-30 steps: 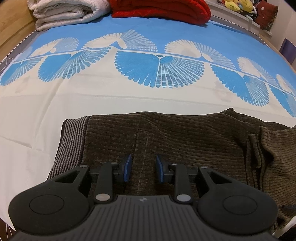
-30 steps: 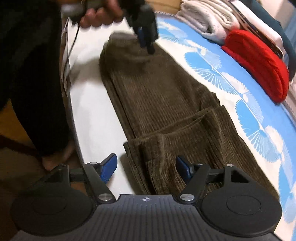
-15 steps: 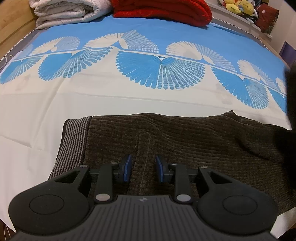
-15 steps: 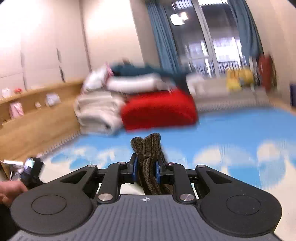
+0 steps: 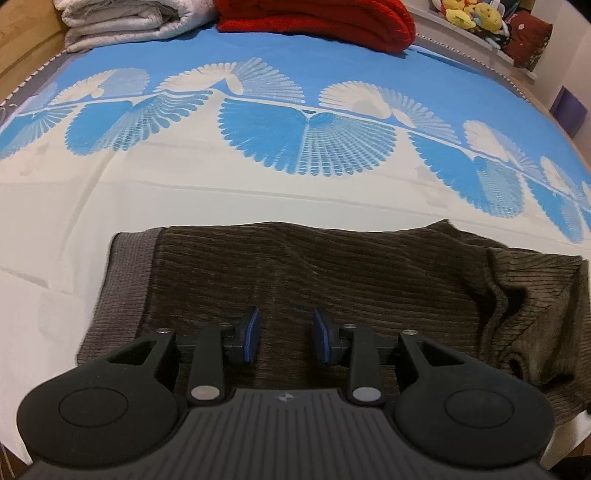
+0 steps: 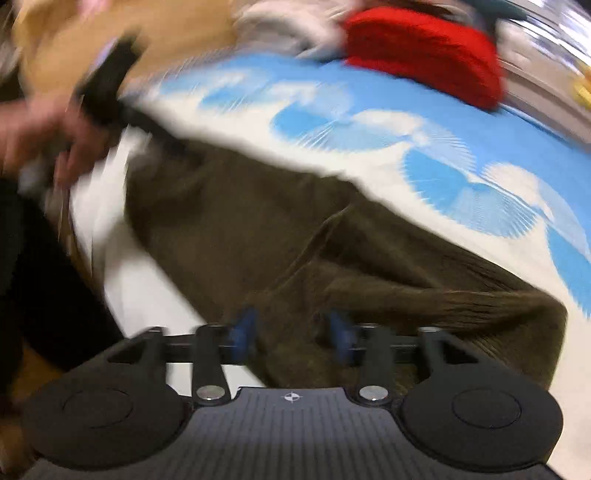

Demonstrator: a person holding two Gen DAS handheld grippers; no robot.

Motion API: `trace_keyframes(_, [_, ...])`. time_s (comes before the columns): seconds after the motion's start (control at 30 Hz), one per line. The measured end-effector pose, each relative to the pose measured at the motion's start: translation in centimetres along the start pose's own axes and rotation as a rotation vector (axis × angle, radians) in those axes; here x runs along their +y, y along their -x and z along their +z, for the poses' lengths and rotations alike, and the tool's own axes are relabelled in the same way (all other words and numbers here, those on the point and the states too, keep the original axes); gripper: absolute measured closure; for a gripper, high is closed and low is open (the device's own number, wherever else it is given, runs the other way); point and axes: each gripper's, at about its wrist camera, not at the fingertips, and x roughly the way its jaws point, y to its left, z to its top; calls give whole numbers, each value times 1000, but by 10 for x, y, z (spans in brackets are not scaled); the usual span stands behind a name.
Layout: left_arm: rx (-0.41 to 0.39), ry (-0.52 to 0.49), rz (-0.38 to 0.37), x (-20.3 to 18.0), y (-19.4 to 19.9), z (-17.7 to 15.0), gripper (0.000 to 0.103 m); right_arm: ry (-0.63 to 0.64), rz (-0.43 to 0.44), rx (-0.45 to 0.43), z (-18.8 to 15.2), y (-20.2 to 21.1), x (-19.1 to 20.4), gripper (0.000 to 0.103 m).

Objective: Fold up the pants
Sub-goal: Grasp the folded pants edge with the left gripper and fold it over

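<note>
The left gripper points steeply down, jaws slightly apart, while the right gripper has just been opening, gripping nothing.

Blue-and-white fan-print bedspread covering bed; grey-white folded quilt and red blanket lying at far edge; plush toys sitting on ledge.
</note>
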Motion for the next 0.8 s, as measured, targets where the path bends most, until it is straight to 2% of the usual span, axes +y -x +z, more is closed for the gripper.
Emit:
trace_keyframes(0.07, [-22,-13,-70,-9,5,1,68,-95,-21,-11,-1,7,-21,45])
trace_keyframes(0.13, [-58,-50,-187,-26,14,1,68,-147,-64,-10,-5,10,-37,45])
trace_keyframes(0.23, [-78,-199,-391,-69,27,-4,68,-193,-159,8,-20,20,-60,45])
trace_keyframes(0.33, [-110,-424,-497,-122,41,-19,65,-294,-257,13,-41,38,-87,45])
trace_keyframes(0.4, [-96,-518,-561,-148,43,-28,65,-375,-319,37,-55,43,-109,45])
trace_keyframes(0.5, [-80,-629,-619,-182,43,-42,49,-444,-355,105,-76,43,-126,40])
trace_keyframes(0.57, [-44,-691,-623,-201,36,-50,44,-489,-345,166,-91,40,-135,39])
trace_keyframes(0.63, [-19,-762,-574,-217,26,-58,44,-545,-334,202,-104,36,-142,39])
trace_keyframes(0.67, [-12,-791,-534,-223,19,-60,60,-569,-323,203,-107,34,-144,39])
trace_keyframes(0.7, [-10,-815,-480,-227,12,-60,82,-585,-315,197,-108,33,-145,39])
trace_keyframes(0.73, [-27,-812,-427,-227,8,-54,93,-590,-310,196,-109,33,-145,38])
trace_keyframes(0.77, [-79,-755,-387,-219,7,-40,94,-592,-305,196,-110,32,-147,38])
trace_keyframes(0.8, [-136,-608,-333,-205,7,-17,94,-595,-301,196,-107,32,-149,38])
